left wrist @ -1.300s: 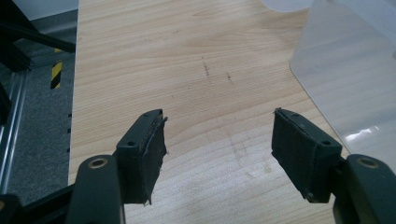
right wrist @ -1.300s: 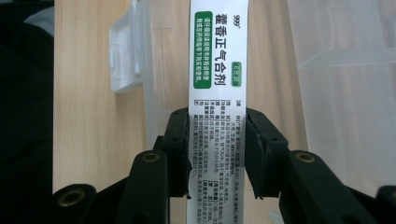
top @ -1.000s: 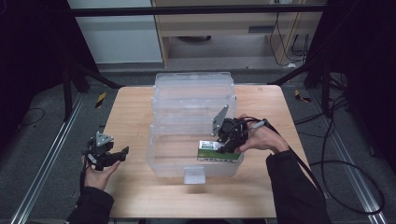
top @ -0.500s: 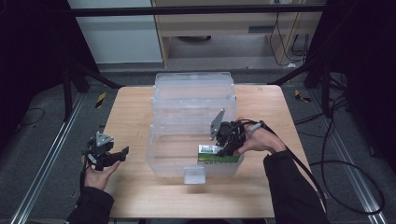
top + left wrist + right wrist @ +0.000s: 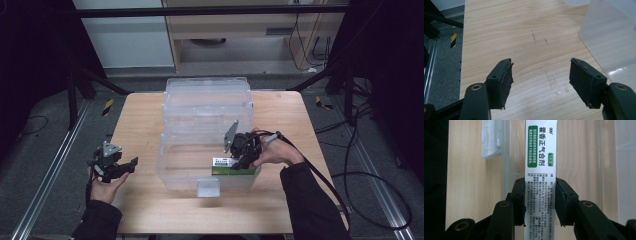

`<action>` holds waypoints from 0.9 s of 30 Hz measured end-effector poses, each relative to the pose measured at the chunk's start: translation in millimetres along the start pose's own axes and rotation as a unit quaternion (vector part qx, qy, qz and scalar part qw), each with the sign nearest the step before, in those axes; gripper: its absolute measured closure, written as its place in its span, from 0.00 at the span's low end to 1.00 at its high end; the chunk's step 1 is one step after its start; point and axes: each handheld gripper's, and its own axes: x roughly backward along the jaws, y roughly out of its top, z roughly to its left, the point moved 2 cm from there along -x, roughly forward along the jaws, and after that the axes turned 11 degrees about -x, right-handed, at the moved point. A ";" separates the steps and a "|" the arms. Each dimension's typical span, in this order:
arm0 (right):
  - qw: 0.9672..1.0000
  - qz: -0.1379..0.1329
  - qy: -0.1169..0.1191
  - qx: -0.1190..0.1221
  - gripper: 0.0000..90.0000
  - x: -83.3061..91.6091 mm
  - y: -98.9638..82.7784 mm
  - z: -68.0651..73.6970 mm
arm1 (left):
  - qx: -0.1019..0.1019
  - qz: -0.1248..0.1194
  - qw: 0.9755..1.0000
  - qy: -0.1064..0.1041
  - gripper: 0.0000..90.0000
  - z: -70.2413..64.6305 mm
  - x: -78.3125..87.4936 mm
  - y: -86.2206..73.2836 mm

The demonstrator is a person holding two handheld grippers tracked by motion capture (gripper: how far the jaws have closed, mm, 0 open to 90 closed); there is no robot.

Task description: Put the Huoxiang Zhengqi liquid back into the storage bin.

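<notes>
We see the right gripper [image 5: 239, 159] clamped on a white and green box [image 5: 541, 170] inside the clear bin [image 5: 180, 172], at its near right corner by the table's [image 5: 140, 125] near edge; the hand hides much of the box from above. The left gripper [image 5: 541, 82] hangs open over the table's left edge. Since a second ago the box has barely shifted, and the left hand has stayed put.

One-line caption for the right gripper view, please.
Right gripper clamps a white-and-green medicine box just inside the clear plastic bin's front wall, above the wooden table.
</notes>
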 end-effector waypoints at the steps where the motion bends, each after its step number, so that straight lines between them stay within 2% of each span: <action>1: 1.000 -0.001 0.001 0.002 0.71 -0.9 -0.2 -0.5 | 0.000 0.000 1.000 0.000 0.38 0.0 -0.1 0.0; 14: 1.000 0.007 -0.001 0.003 0.71 -11.3 -1.4 0.0 | 0.001 0.000 1.000 0.000 0.38 0.2 -0.1 -0.2; 27: 1.000 0.014 -0.003 -0.006 0.70 -20.7 -4.4 0.2 | -0.001 0.000 1.000 0.000 0.38 -0.2 -0.2 0.0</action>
